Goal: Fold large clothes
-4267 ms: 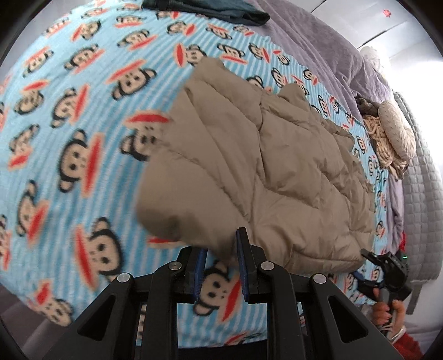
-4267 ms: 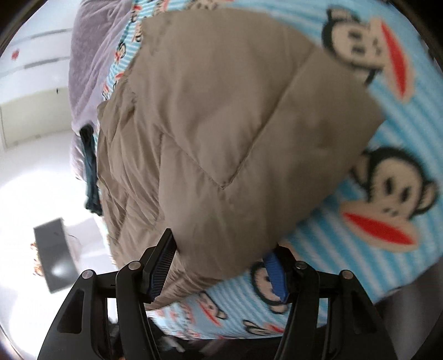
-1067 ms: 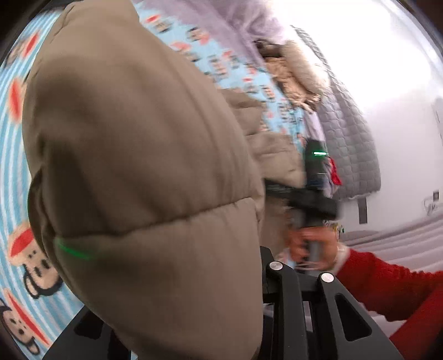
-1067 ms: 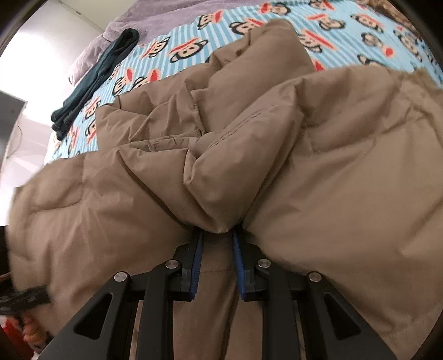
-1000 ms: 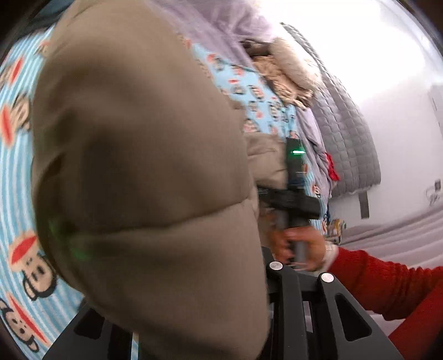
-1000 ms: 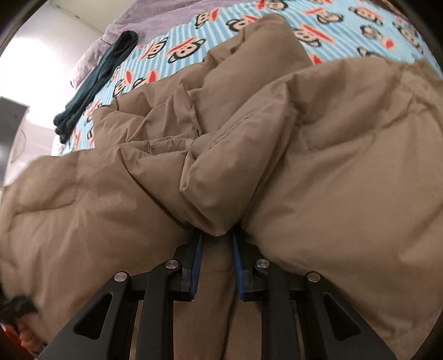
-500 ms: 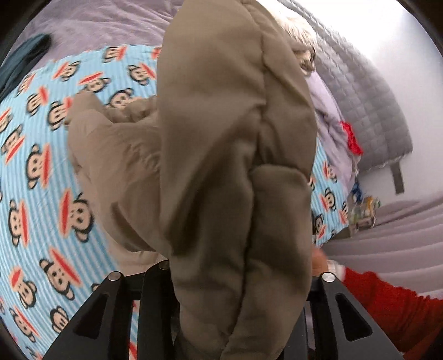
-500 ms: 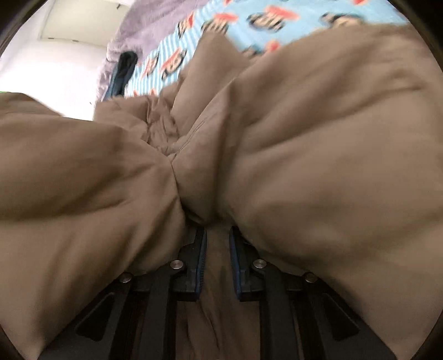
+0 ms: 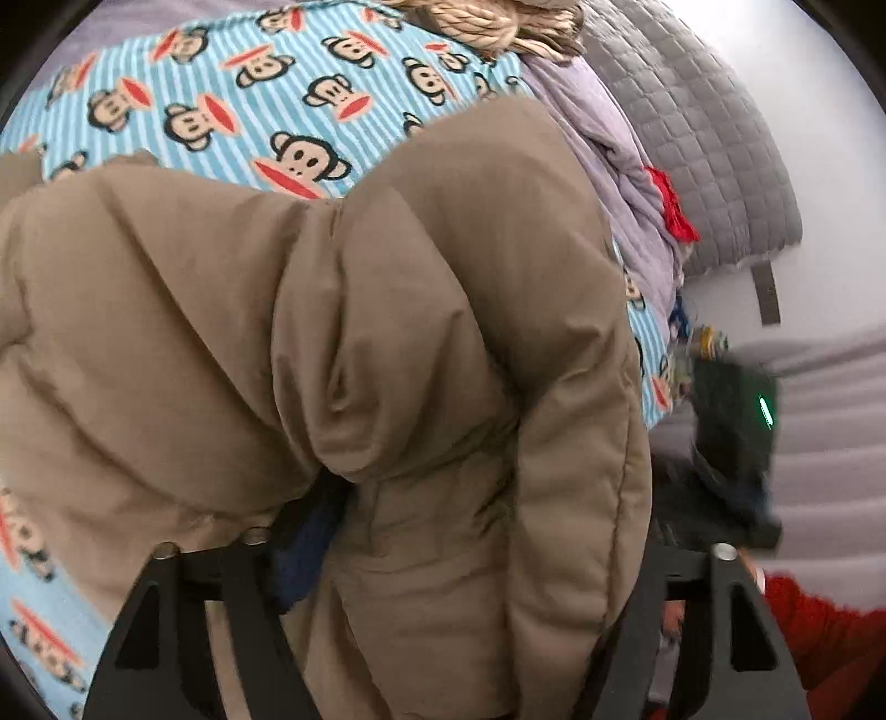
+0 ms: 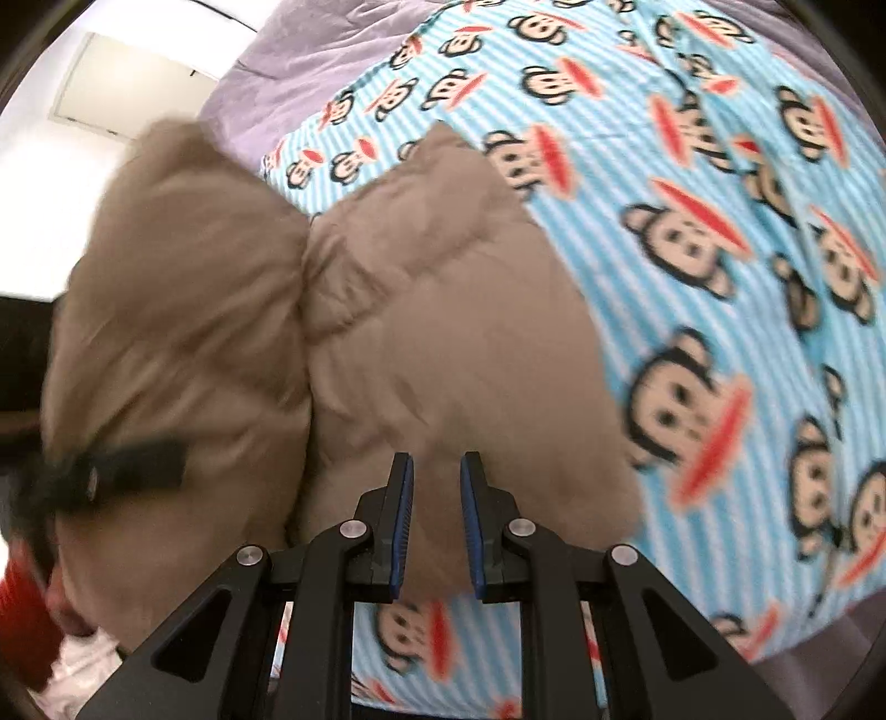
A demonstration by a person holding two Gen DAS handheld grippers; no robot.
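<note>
A tan puffer jacket (image 9: pixel 387 354) lies bunched on the blue monkey-print blanket (image 9: pixel 266 72). It fills most of the left wrist view and drapes over my left gripper (image 9: pixel 437 531), whose jaws look spread wide with the padded cloth between them. One blue pad (image 9: pixel 302 548) shows; the fingertips are hidden. In the right wrist view the jacket (image 10: pixel 421 343) sits folded over itself on the blanket (image 10: pixel 720 232). My right gripper (image 10: pixel 434 487) is slightly open and empty, just in front of the jacket's near edge. It also shows blurred at the right of the left wrist view (image 9: pixel 736 443).
A grey quilted headboard (image 9: pixel 709 155) and lilac bedding (image 9: pixel 614 166) lie at the upper right of the left wrist view. A knitted beige item (image 9: pixel 498 22) sits at the top. The bed's near edge (image 10: pixel 803 653) runs along the bottom right.
My right gripper has let go of the jacket fold and pulled back, jaws slightly apart. The jacket has come down onto the blanket. My left gripper's jaws have spread under the cloth.
</note>
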